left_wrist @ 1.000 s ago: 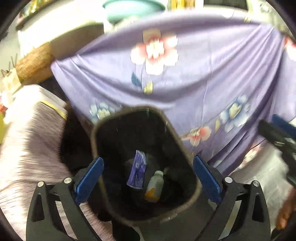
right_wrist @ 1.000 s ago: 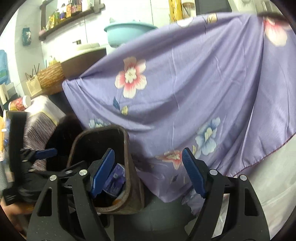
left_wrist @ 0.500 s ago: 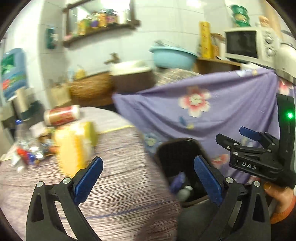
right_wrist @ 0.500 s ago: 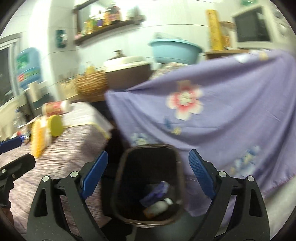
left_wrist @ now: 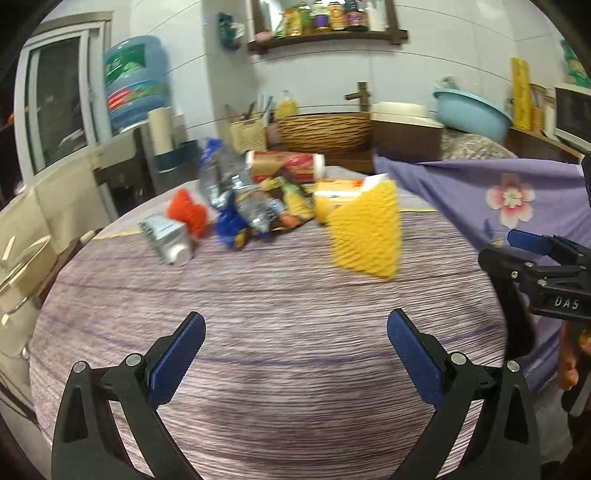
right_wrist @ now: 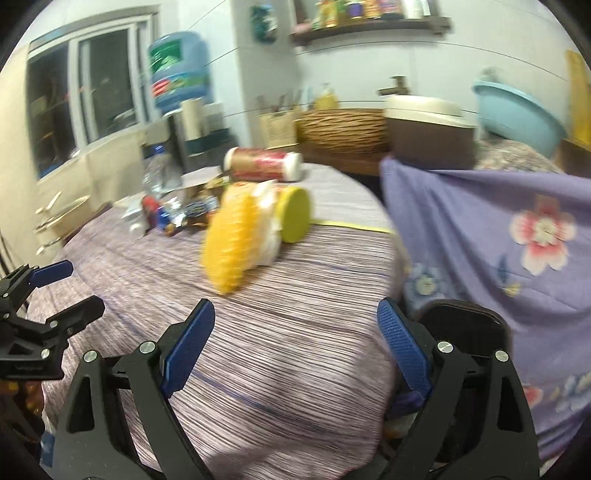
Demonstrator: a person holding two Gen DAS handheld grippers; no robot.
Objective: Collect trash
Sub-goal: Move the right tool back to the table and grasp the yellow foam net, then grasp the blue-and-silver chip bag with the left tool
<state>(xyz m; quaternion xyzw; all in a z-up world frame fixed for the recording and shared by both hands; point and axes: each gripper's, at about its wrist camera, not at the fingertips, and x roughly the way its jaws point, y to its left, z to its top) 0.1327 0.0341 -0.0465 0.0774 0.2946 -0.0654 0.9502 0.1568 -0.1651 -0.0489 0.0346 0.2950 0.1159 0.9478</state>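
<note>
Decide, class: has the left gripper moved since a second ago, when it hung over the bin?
Yes. The left gripper has swung away from the bin to over the striped tablecloth, facing the trash pile, fingers open and empty.

Home kitchen, tiled wall w/ shelf of jars point(left_wrist: 325, 18), water-cooler jug point(left_wrist: 135, 81), wicker basket point(left_wrist: 325, 131), plastic basin point(left_wrist: 472, 110) (teal), cloth-covered table point(left_wrist: 277, 350), microwave at right edge point(left_wrist: 576, 114)

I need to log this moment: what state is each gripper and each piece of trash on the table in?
left gripper: open, empty
right gripper: open, empty
yellow foam net: lying on table
red-label canister: lying on its side
small white bottle: tipped over
trash bin: beside table, holds trash
</note>
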